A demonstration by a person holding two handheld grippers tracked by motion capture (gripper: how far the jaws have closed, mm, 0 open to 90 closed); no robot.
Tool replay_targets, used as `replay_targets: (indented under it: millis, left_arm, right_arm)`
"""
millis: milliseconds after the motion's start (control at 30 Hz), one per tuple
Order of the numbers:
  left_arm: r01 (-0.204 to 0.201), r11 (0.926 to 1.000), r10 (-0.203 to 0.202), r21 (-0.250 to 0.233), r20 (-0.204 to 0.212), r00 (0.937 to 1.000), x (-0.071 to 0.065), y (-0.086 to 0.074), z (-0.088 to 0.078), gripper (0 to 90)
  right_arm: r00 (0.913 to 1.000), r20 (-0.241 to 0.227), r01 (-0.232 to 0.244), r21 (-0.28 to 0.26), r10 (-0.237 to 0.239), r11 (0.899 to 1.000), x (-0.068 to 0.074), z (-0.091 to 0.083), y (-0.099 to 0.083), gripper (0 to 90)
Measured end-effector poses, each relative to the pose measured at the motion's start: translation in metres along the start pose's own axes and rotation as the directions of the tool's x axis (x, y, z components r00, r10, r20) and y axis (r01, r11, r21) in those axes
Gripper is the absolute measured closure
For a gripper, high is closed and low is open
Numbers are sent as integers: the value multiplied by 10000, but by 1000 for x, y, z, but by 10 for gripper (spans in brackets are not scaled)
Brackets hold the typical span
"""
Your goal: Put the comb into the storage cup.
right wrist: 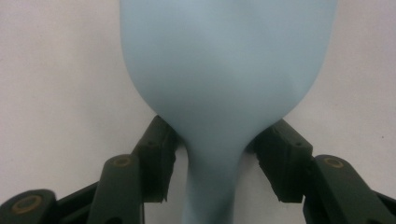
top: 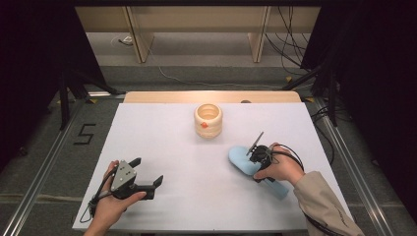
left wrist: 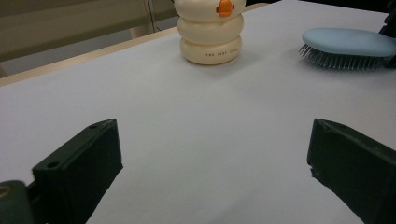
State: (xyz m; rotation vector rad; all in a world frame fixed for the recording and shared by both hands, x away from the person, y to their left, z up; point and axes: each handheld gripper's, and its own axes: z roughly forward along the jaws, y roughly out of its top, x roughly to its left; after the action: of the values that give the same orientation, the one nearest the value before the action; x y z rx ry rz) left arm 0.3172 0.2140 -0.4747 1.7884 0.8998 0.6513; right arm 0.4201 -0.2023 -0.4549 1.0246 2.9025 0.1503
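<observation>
The left gripper (top: 147, 176) lies nearest the camera in the high view, held in the person's left hand (top: 109, 204) low over the near left part of the white worktop (top: 162, 147), well apart from the pale blue hairbrush (top: 244, 160). Its fingers (left wrist: 77, 175) stand spread wide with bare worktop between them. From the left gripper view, the hairbrush (left wrist: 348, 43) lies bristles down on the worktop, its smooth back upward. The right gripper (top: 256, 158), held in the person's right hand (top: 279, 169), sits over the hairbrush where the head narrows into the handle. In the right gripper view its fingers (right wrist: 159, 154) straddle that narrowing neck of the hairbrush (right wrist: 224, 84), one on each side, close against the blue plastic; whether the pads actually press on it cannot be told from the frames. The handle runs from the hairbrush head toward the person, under the right hand. A cream ringed pot with an orange beak (top: 208, 119) stands upright beyond the hairbrush, farther from the person and a little to its left, apart from it.
</observation>
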Motion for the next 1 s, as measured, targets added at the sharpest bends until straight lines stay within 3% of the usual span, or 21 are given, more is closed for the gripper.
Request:
replay_targets:
  millis: [400,767,1000]
  left_arm:
    - [-6,10000,6,-23,-27,10000,0,0,0,27]
    - [3,10000,-3,-27,-29,10000,0,0,0,28]
    - [9,10000,-9,-16,-28,10000,0,0,0,28]
  right_arm:
    - [9992,-67,-395,150,396,9991,2,-1,2,595]
    - [9941,-39,-1085,244,1086,9938,3,-1,3,673]
    - [9937,-39,-1116,255,1117,9934,3,-1,3,697]
